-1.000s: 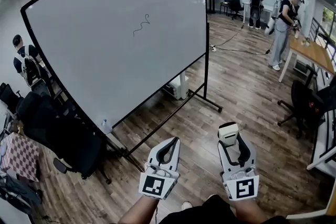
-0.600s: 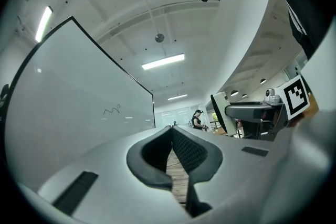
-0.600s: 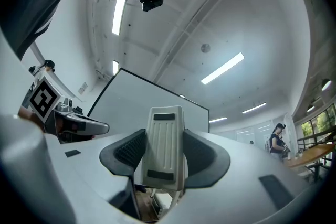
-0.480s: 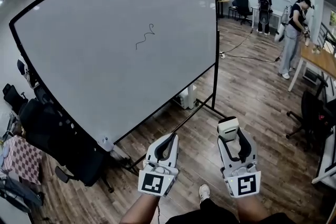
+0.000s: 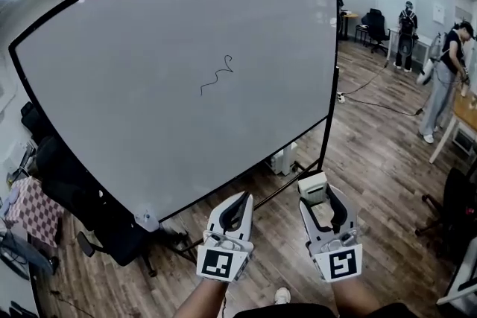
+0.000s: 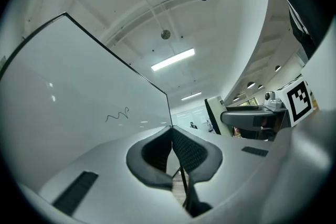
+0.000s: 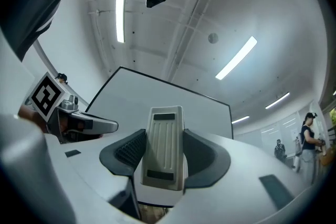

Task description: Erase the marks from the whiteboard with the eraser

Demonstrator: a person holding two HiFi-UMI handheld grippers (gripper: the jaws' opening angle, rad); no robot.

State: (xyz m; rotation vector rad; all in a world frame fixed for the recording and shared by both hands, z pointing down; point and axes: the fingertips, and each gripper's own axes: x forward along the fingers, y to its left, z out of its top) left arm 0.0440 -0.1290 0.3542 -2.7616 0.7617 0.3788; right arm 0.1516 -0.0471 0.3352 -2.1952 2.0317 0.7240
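Eraser (image 5: 313, 188) clamped between the right gripper (image 5: 326, 205) jaws, long axis along them, tip pointing forward toward the whiteboard (image 5: 134, 33), well apart from it. Squiggle (image 5: 217, 76) mid-board. Left gripper (image 5: 238, 205) jaws pressed together, holding nothing.

Wood floor (image 5: 387, 167) bears whiteboard stand (image 5: 326, 147) (cable (image 5: 384, 105) beyond).
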